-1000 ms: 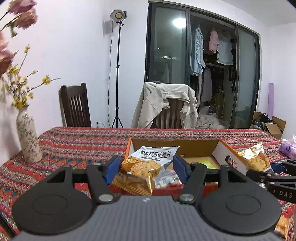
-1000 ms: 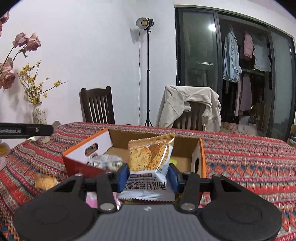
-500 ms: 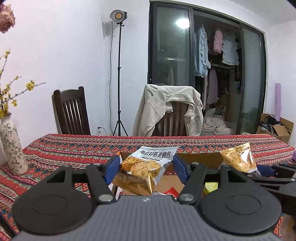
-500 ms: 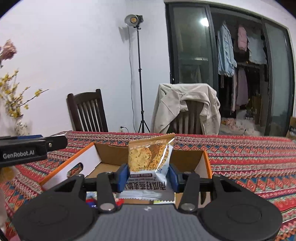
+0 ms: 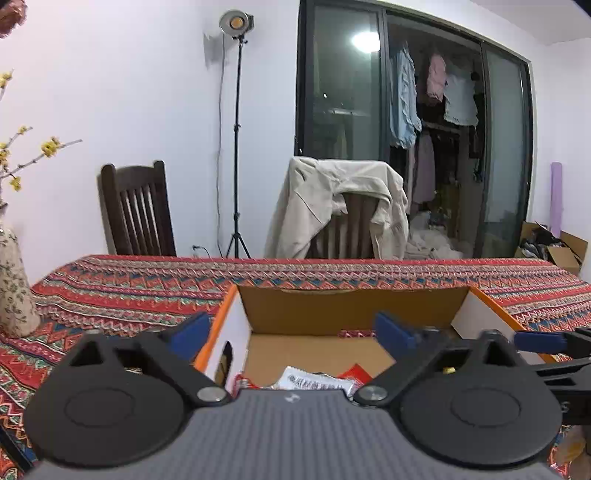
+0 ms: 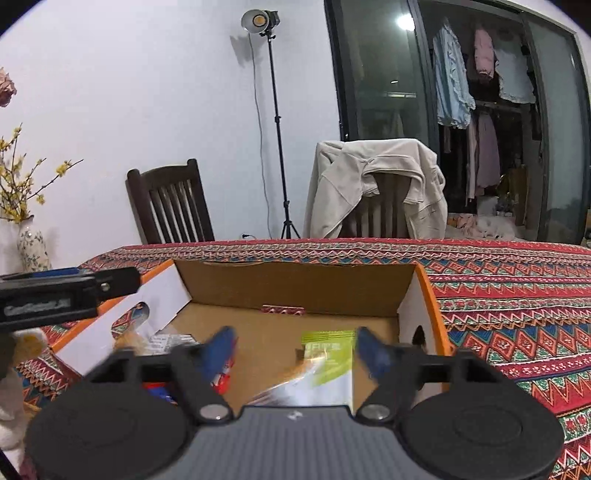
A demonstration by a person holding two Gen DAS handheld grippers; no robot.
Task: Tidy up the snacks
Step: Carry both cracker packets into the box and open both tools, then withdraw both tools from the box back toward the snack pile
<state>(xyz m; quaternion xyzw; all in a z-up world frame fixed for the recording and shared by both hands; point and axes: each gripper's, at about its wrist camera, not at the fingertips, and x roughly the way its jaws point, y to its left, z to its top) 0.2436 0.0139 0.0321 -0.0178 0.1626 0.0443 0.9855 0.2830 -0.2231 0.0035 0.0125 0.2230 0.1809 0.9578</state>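
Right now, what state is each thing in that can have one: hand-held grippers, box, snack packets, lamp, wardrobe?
Left hand-held gripper: jaws opening, nothing between them.
Right hand-held gripper: jaws opening, blurred, no packet pinched.
Cardboard box: open-topped, upright on the table.
White snack packet: lying inside the box.
Green-and-white packet: lying on the box floor.
Studio lamp: lit.
Wardrobe door: slid open, clothes showing.

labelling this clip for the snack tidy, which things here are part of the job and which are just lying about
Job:
cardboard box
snack packets in the box
left gripper, jaws opening
right gripper, jaws opening

Lying about:
vase
light stand
jacket on chair
empty wooden chair
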